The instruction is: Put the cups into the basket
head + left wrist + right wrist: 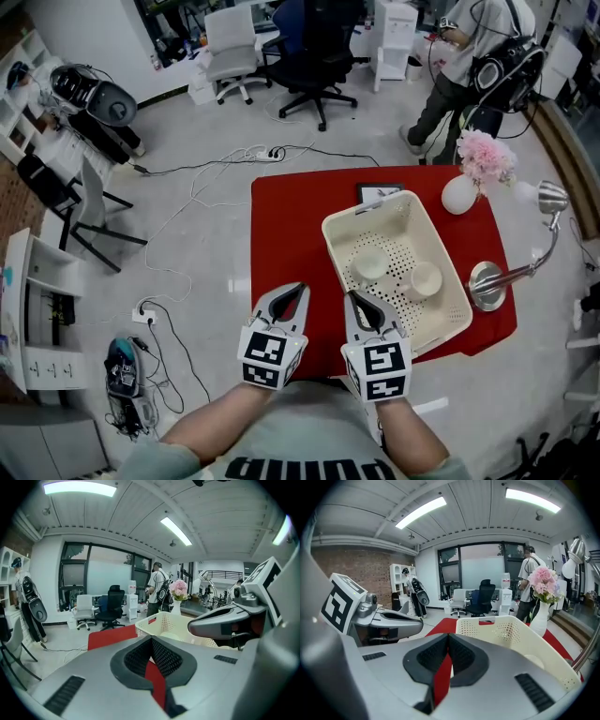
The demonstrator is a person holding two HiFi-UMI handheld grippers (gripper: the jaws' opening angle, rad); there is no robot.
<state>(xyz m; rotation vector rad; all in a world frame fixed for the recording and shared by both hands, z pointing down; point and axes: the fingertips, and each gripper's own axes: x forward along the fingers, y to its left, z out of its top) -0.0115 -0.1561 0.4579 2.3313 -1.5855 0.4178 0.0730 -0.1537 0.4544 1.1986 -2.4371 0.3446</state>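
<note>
Holding the left gripper (301, 287) low over the near part of the red surface (286, 225), jaws pressed together and pinching nothing, only the red cloth showing through the slit behind the tips; holding the right gripper (352, 296) just to the right of it, jaws likewise pressed together and empty, tips hovering by the near rim of the cream perforated basket (337, 234); pointing both pairs of jaws forward, away from the body, side by side and not touching.

Showing both task pieces already inside the basket, ahead of the right jaws: the first cup (370, 263) lying closest, just ahead; the second cup (424, 279) sitting ahead and off to the right; both white, resting on the basket floor, apart from each other and touched by neither pair of jaws.

Taking in, beyond the basket's far rim, a black picture frame (379, 191); farther ahead to the right, a white vase (459, 194) carrying pink flowers (486, 155); to the right of the basket, a silver desk lamp (487, 284); past the surface, a person (469, 56) standing on the floor near a black office chair (314, 47).
</note>
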